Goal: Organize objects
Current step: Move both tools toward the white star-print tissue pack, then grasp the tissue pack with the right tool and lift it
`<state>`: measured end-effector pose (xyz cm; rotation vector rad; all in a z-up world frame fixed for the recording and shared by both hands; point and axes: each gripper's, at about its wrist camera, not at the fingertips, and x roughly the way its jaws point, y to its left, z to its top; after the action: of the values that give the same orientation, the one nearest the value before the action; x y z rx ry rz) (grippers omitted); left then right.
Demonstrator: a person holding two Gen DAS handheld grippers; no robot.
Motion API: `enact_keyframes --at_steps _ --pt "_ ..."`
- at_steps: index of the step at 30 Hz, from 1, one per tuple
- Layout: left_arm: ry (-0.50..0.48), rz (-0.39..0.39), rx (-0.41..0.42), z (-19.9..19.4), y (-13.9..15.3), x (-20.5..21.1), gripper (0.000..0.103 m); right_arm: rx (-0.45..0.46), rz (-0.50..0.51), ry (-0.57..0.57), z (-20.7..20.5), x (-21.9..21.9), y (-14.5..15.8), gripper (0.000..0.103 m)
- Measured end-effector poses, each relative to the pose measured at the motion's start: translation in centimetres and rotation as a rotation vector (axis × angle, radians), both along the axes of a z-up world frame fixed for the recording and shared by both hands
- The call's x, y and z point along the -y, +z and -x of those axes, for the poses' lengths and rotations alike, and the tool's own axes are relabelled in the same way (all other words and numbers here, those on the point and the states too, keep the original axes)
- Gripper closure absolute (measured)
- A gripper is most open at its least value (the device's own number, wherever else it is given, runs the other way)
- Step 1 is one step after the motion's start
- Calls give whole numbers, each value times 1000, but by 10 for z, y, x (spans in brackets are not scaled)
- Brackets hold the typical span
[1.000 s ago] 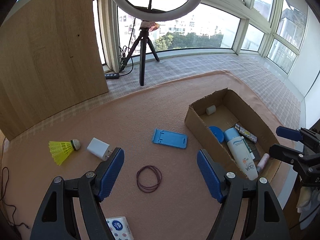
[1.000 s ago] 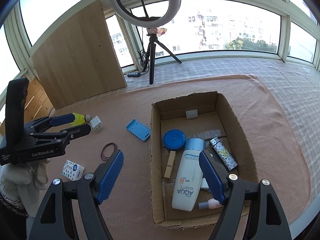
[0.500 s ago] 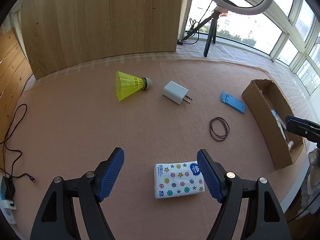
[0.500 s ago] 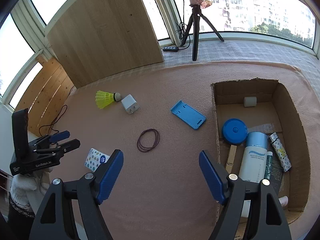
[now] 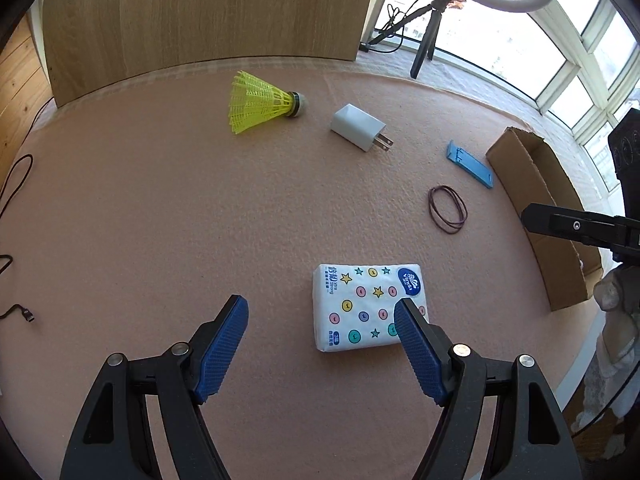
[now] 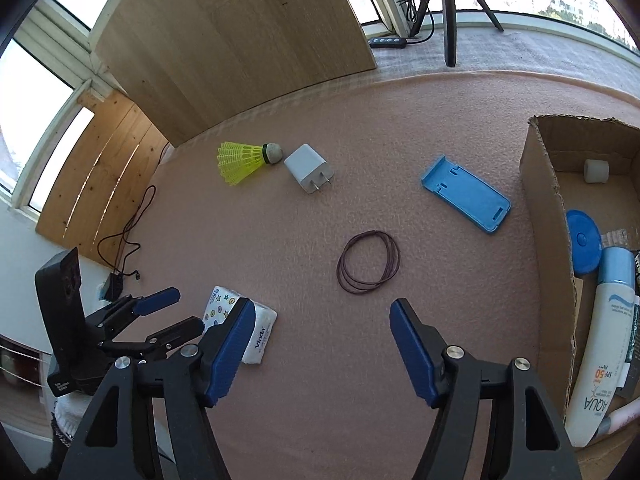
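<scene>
Five loose things lie on the pink felt mat (image 5: 160, 220), and one cardboard box (image 6: 538, 184) stands at its 3 o'clock edge in the right wrist view.

The loose five: one yellow shuttlecock (image 5: 260, 100) at 12 o'clock in the left wrist view, one white wall charger (image 5: 358, 127) just beside its cork end at 1 o'clock, one blue phone stand (image 6: 466, 193), one coil of dark rubber bands (image 6: 368, 267) near the stand, and one pack of tissues (image 5: 366, 306) printed with stars and dots.

In the box I count one white sunscreen bottle (image 6: 600, 364), one blue round lid (image 6: 584, 242) and one small white block (image 6: 596, 171); other items at the box's far edge are cut off.

The left gripper (image 5: 320, 320) hangs wide open over the mat, holding nothing; its right finger overlaps the tissue pack's right end, and whether it touches cannot be told. The right gripper (image 6: 322, 322) has just been closing its jaws, yet they stand apart with only bare mat between them, the rubber bands at 12 o'clock just beyond the tips.
</scene>
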<state>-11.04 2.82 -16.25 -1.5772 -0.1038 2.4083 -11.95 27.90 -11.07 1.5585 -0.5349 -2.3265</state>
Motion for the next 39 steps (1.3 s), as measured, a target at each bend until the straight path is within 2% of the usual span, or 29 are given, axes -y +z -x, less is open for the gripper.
enact_keyframes --at_steps 6,15,21,32,39 --pt "-24 -36 34 -4 -14 -5 25 72 72 46 4 28 -21 52" --pt "-50 -76 50 0 -19 -8 26 152 122 92 7 65 -46 61" --pt "-74 -96 63 -2 -24 -16 40 169 115 118 7 78 -51 76" --pt "-84 -101 55 -9 -23 -21 45 145 62 127 5 80 -43 79" --pt "-114 -112 17 -11 -5 -35 45 92 17 104 -4 65 -22 79"
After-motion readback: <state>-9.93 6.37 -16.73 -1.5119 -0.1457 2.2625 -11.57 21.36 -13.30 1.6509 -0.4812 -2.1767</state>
